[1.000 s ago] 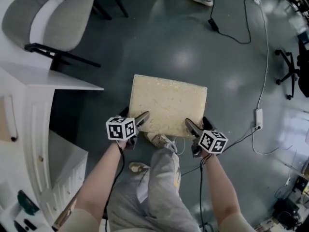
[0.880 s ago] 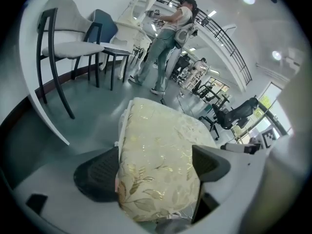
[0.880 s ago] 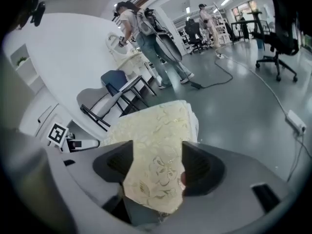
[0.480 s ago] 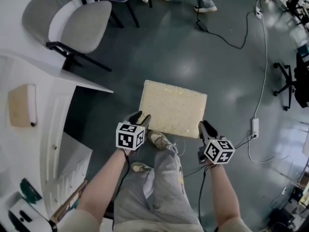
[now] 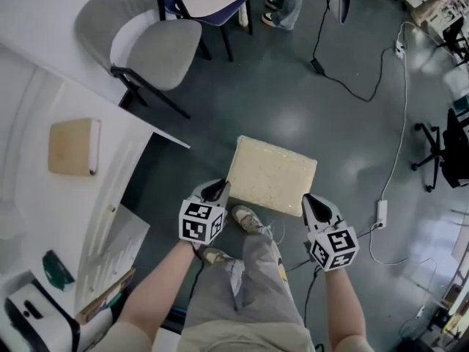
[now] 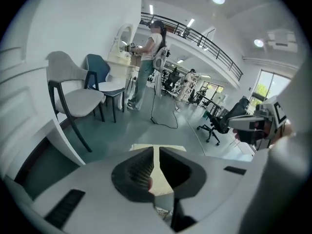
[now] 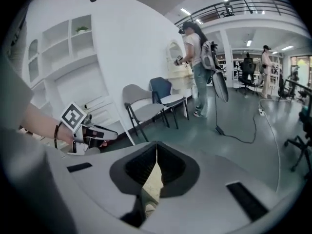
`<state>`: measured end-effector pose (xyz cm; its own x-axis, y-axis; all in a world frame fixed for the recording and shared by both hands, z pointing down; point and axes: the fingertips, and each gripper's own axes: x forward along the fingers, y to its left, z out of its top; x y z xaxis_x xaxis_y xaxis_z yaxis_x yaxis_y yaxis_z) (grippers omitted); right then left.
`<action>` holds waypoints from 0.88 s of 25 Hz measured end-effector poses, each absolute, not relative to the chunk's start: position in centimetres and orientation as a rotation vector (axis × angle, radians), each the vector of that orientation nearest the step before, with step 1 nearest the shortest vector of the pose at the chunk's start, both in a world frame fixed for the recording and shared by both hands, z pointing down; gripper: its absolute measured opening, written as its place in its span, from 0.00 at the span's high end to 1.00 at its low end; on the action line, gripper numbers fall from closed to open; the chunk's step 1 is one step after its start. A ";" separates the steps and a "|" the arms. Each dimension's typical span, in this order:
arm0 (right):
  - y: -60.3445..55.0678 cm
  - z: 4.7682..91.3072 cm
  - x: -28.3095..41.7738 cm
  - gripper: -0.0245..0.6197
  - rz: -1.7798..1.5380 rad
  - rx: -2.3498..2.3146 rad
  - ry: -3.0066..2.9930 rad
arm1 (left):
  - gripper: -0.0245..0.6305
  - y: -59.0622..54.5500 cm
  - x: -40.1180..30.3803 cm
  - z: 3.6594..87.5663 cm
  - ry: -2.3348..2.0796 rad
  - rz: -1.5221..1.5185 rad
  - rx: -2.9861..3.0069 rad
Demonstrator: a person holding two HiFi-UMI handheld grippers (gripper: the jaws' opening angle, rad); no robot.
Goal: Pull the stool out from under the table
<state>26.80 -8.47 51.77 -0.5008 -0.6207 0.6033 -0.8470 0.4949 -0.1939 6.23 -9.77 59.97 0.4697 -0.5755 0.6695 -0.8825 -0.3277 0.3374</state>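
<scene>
Standing clear of the white worktop point(image 5: 44, 218), the stool point(image 5: 272, 174) is sitting out on the glossy grey floor point(image 5: 293, 94), just ahead of both grippers, so the pull is looking done. Its flat rectangular seat is showing a cream, nubbly, fleece-like cover with rounded corners. The left gripper point(image 5: 216, 191), beside the near-left corner, is closing its jaws on nothing. The right gripper point(image 5: 314, 205), beside the near-right corner, is sitting clamped together and empty. Little is remaining, by the look of it.
</scene>
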 end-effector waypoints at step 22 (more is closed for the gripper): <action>-7.1 25.3 7.4 0.93 0.416 0.686 -2.762 | 0.89 -2.1 -7.8 32.1 -1.707 0.363 2.115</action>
